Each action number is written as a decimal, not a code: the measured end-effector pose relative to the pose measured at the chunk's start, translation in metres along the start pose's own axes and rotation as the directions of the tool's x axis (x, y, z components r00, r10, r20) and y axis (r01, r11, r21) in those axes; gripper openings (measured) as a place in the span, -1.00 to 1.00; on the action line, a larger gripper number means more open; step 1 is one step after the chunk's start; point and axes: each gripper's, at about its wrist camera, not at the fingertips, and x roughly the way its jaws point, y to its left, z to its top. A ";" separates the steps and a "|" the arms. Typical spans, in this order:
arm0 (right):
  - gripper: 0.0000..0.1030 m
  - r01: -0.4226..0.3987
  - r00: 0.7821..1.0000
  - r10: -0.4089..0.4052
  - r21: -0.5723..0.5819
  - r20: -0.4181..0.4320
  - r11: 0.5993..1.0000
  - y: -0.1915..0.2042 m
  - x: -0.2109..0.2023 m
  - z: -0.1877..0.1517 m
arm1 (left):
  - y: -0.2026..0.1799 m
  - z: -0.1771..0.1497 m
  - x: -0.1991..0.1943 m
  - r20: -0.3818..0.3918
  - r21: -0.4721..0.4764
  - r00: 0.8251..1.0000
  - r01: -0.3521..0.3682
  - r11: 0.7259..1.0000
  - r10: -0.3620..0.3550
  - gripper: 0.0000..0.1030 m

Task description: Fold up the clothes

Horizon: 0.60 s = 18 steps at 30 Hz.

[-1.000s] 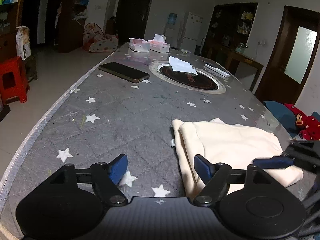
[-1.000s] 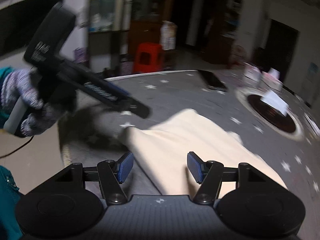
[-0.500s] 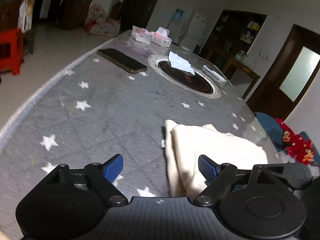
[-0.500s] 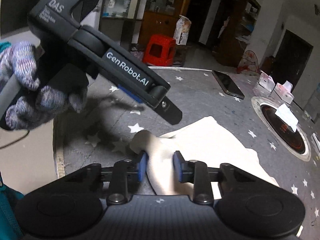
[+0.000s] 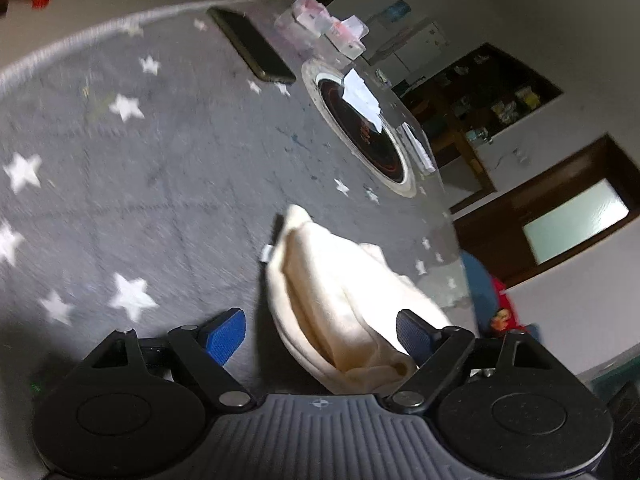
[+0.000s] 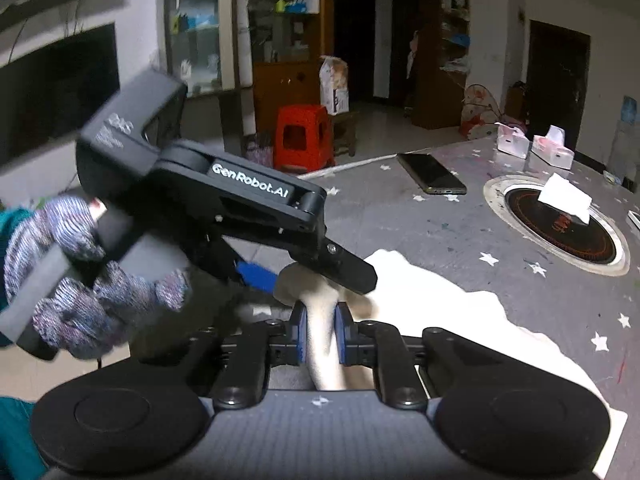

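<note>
Cream garment (image 5: 332, 292) between spread tool (image 5: 320, 336) pads

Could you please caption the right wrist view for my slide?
Right gripper pinching a cream garment on the star-print table, left gripper open alongside.

The near end of the cream garment (image 5: 320, 304) is hidden behind the left gripper (image 5: 320, 334) body. The far shelves (image 5: 500, 96) are blurred beyond reading.
</note>
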 end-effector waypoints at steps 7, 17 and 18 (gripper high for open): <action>-0.76 -0.023 1.000 0.023 0.015 0.019 1.000 0.002 -0.009 -0.005 | 0.009 0.003 0.020 -0.040 -0.142 0.996 0.068 0.988 -0.075 0.04; -0.59 0.004 0.999 -0.008 0.106 0.034 0.994 -0.013 -0.029 -0.026 | 0.010 0.002 0.029 -0.051 -0.105 0.997 0.050 0.993 -0.055 -0.51; -0.51 0.018 0.999 -0.023 0.127 0.038 0.992 -0.018 -0.034 -0.029 | 0.009 0.002 0.029 -0.051 -0.094 0.997 0.048 0.994 -0.053 -0.51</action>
